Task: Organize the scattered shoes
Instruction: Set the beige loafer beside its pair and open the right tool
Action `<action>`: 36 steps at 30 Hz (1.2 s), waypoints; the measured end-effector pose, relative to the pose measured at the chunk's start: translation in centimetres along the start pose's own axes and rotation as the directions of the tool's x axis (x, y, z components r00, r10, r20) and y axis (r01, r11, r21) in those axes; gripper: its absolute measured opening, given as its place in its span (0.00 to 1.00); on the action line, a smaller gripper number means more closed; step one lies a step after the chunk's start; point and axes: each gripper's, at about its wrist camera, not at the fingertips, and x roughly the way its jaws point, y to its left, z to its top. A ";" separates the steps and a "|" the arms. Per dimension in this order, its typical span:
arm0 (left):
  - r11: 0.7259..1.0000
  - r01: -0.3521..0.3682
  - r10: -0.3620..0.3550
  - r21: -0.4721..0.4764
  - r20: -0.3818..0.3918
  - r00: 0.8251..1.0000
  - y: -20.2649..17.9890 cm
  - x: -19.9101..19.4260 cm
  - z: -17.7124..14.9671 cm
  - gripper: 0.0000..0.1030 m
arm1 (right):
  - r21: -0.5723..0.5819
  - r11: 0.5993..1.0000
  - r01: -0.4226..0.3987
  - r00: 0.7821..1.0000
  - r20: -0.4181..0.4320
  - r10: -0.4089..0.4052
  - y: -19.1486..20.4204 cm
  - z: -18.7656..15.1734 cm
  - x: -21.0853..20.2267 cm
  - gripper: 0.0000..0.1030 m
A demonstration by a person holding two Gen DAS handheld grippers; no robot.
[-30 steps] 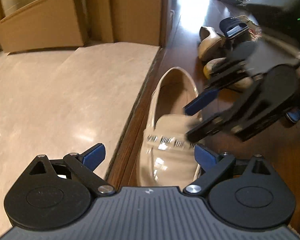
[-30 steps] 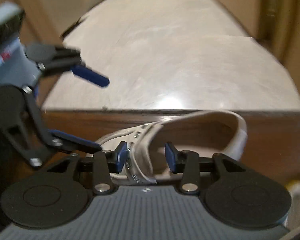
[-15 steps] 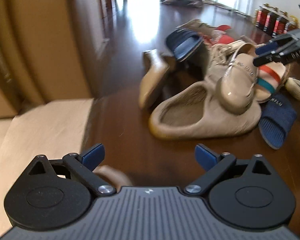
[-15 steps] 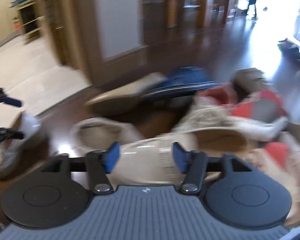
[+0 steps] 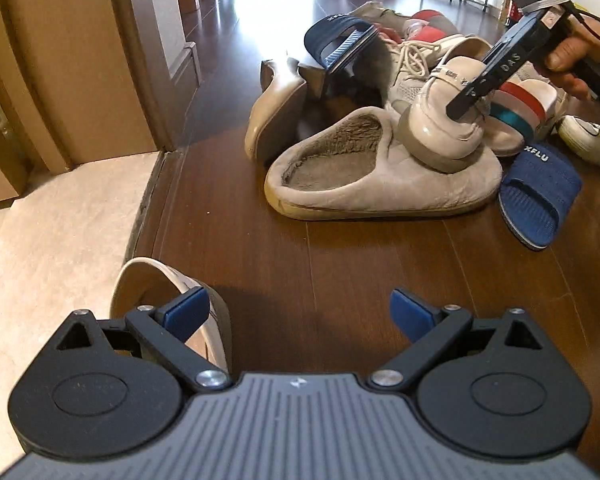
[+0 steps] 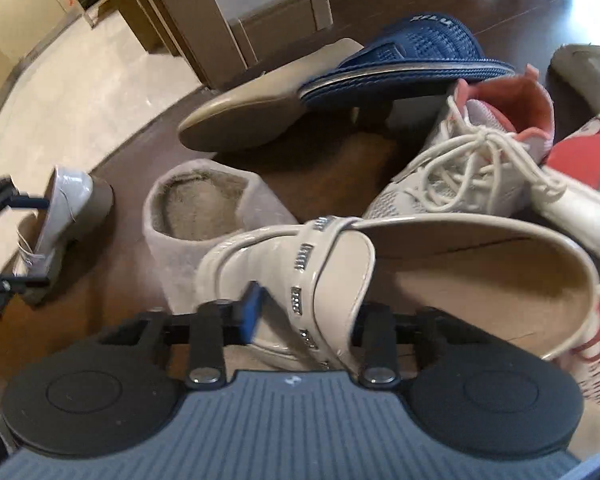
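Observation:
A glossy cream loafer with a studded strap lies on top of a grey fuzzy slipper in the shoe pile. My right gripper is around the loafer's vamp, one blue pad on its left side and the right finger hidden behind the upper; whether it grips cannot be told. It also shows in the left wrist view. The matching loafer stands by the step edge, beside my open left gripper, whose left pad overlaps its heel rim.
The pile holds a white laced sneaker, navy slides, a tan heeled shoe and a striped slide. A pale stone floor lies left of the step; a door frame stands behind.
Both grippers swung from the placed loafer by the step to the shoe pile. My right gripper let that loafer go and now sits around the second loafer.

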 end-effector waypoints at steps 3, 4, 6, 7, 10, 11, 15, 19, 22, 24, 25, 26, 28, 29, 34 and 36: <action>1.000 0.007 -0.007 0.008 0.019 1.000 -0.2 -0.8 0.3 0.95 | -0.022 1.000 0.001 1.000 0.004 -0.001 1.2 -0.1 -0.6 0.11; 1.000 0.009 -0.009 0.009 0.026 1.000 -0.2 -1.1 0.4 0.95 | -0.045 0.999 -0.003 1.000 0.008 0.003 2.0 0.1 -1.0 0.10; 1.000 -0.001 0.001 0.011 0.026 1.000 0.1 -2.0 0.0 0.95 | -0.088 0.996 -0.032 0.999 0.023 0.034 3.7 0.5 -2.2 0.07; 1.000 -0.008 0.007 0.011 0.022 1.000 0.3 -2.5 -0.3 0.95 | -0.128 0.990 -0.065 0.997 0.030 0.069 5.5 0.9 -3.0 0.07; 1.000 -0.028 0.028 0.007 0.006 1.000 0.8 -3.6 -1.3 0.95 | -0.242 0.957 -0.160 0.986 0.001 0.165 9.9 1.1 -3.6 0.07; 0.999 -0.041 0.041 0.002 -0.003 0.999 1.1 -4.1 -1.9 0.95 | -0.293 0.935 -0.201 0.979 -0.032 0.201 11.9 0.8 -3.1 0.07; 0.996 -0.090 0.089 -0.025 -0.032 0.995 2.1 -6.6 -4.8 0.95 | -0.507 0.795 -0.333 0.942 -0.203 0.266 19.8 -1.3 0.9 0.07; 0.988 -0.139 0.135 -0.072 -0.070 0.988 2.7 -8.6 -8.1 0.95 | -0.687 0.592 -0.421 0.905 -0.362 0.223 26.3 -4.0 5.5 0.08; 0.981 -0.157 0.150 -0.115 -0.071 0.986 3.1 -9.1 -9.1 0.95 | -0.768 0.477 -0.427 0.902 -0.399 0.164 29.9 -5.2 8.4 0.10; 0.972 -0.167 0.160 -0.165 -0.060 0.985 3.3 -9.4 -9.8 0.95 | -0.774 0.471 -0.423 0.905 -0.392 0.167 30.9 -5.2 9.4 0.13; 0.972 -0.167 0.159 -0.166 -0.059 0.985 3.3 -9.5 -9.9 0.95 | -0.785 0.465 -0.410 0.911 -0.376 0.167 31.5 -5.1 9.8 0.15; 0.972 -0.161 0.154 -0.174 -0.054 0.987 3.2 -9.3 -9.9 0.95 | -0.798 0.457 -0.393 0.919 -0.358 0.166 32.1 -5.1 10.2 0.17; 0.973 -0.148 0.142 -0.175 -0.046 0.989 3.0 -9.0 -9.9 0.95 | -0.799 0.474 -0.370 0.929 -0.332 0.165 32.3 -4.8 10.2 0.22; 0.976 -0.140 0.135 -0.169 -0.044 0.990 2.8 -8.8 -9.8 0.95 | -0.788 0.506 -0.351 0.936 -0.312 0.163 32.3 -4.6 10.1 0.22; 0.989 -0.103 0.100 -0.106 -0.029 0.995 2.1 -7.8 -9.1 0.95 | -0.692 0.668 -0.276 0.960 -0.231 0.158 29.7 -5.9 8.2 0.25; 0.991 -0.096 0.094 -0.097 -0.025 0.995 2.0 -7.3 -8.9 0.95 | -0.700 0.669 -0.251 0.967 -0.207 0.146 28.7 -7.5 7.6 0.27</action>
